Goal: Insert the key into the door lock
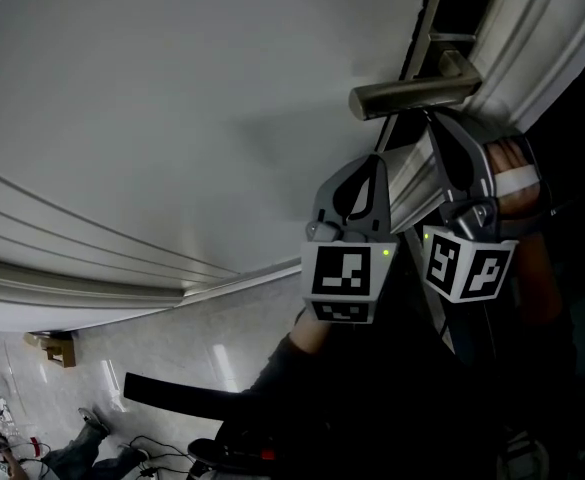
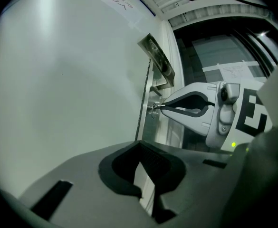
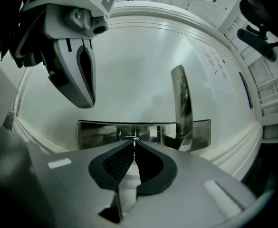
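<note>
**Lock side of a white door, three views.** The lever handle (image 1: pixel 412 96) juts from a bright metal lock plate (image 3: pixel 96 134) close to the door's (image 1: pixel 172 98) free edge. The keyhole lies on the same plate, just beside the handle's root. The handle bar passes close alongside the right gripper (image 3: pixel 134 145) but does not cross the line from key to keyhole.

The left gripper (image 2: pixel 139 145) hangs just beside the right one. It faces the door's face near that edge, with its jaws brought together at the tips and nothing between them. It too lies off the key's line.

A printed paper notice (image 3: pixel 215 65) is stuck on the door face farther from the lock. Beyond the door's edge stand a white moulded frame and a dark glazed panel (image 2: pixel 224 56). Pale stone floor (image 1: pixel 172 338) shows at the lower left of the head view.

**Key.** The key (image 2: pixel 156 108) is pinched between the right gripper's closed jaw tips. Its long axis continues the line of those jaws and meets the lock plate squarely. Its free end points into the keyhole and touches it. How deep the key sits cannot be told.
</note>
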`<state>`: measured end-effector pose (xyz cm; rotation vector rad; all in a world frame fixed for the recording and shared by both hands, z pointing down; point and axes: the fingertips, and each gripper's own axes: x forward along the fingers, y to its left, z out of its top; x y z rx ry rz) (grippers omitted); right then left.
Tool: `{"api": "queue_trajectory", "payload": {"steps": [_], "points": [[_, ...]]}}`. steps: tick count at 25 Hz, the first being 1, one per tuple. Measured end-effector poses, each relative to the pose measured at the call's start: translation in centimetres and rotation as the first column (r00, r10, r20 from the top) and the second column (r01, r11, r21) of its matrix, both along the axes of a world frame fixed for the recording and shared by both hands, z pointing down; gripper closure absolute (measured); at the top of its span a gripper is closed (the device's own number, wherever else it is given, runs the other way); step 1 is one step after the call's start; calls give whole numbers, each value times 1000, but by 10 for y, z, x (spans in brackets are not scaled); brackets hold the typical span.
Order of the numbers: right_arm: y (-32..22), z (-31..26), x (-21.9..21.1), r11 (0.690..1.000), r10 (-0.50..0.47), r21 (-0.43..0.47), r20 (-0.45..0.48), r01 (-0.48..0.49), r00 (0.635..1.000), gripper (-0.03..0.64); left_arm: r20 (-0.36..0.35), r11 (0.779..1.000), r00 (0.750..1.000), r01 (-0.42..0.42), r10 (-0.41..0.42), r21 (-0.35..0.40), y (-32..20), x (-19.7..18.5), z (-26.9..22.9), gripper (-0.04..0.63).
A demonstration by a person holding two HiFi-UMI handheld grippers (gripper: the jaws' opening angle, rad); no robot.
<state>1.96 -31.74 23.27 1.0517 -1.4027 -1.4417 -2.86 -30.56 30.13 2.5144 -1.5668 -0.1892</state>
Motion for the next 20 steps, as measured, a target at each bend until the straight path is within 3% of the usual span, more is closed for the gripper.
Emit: {"api": "queue_trajectory", "payload": {"steps": [8, 20], "points": [[2, -1, -2, 1000, -6, 7, 3, 6, 1000, 604, 25, 1000, 1000, 15, -15, 11, 2, -5, -1, 595], [-2, -2, 0, 1000, 6, 10, 18, -7, 1000, 604, 9, 1000, 1000, 12, -12, 3, 0, -1, 0, 595]]}}
